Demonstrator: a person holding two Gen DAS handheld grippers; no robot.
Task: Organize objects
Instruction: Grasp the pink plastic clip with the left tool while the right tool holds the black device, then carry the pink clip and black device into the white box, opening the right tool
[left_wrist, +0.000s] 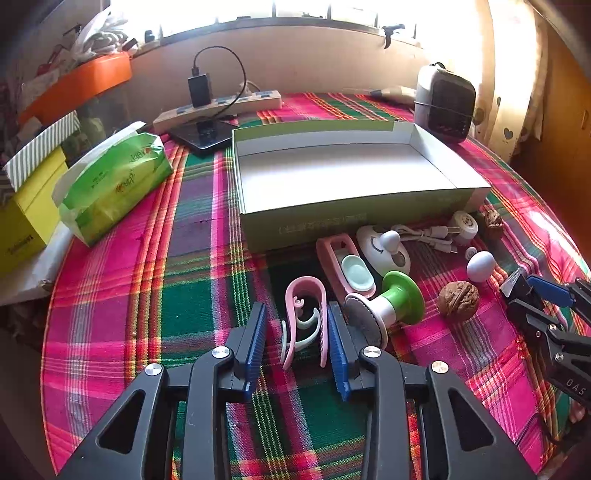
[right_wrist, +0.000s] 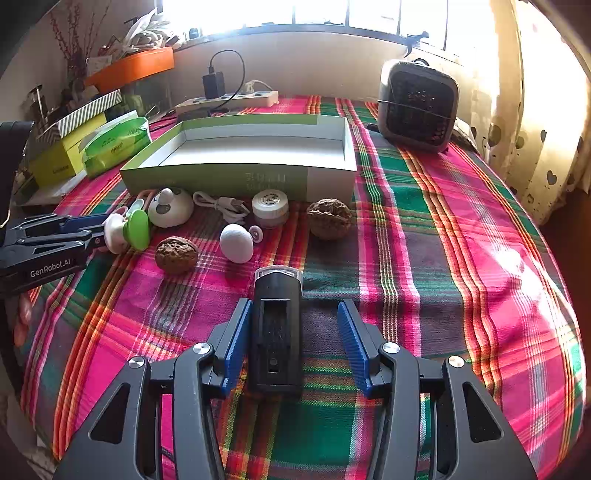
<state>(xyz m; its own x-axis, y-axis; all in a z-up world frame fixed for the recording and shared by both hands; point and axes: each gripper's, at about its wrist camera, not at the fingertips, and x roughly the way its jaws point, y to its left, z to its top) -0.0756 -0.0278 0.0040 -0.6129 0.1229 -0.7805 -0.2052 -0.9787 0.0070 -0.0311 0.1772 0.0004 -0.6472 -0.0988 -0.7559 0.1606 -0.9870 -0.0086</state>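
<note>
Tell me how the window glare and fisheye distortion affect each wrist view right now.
Left wrist view: window blown out white, box front in shadow, its edges bowed by fisheye. Right wrist view: window equally overexposed, bright sun patch on tablecloth, black device dark but sharp.

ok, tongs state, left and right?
Left tongs: open, straddling the pink clip, not gripping.
Right tongs: open around the black light, not clamped.

In the right wrist view the left claw (right_wrist: 96, 229) hides most of the pink clip, the green-based roller (right_wrist: 127, 230) covers part of the pink holder behind it, the printing on the box front (right_wrist: 266, 181) is too blurred to read, and the window glare washes out the sill (right_wrist: 295, 29).
</note>
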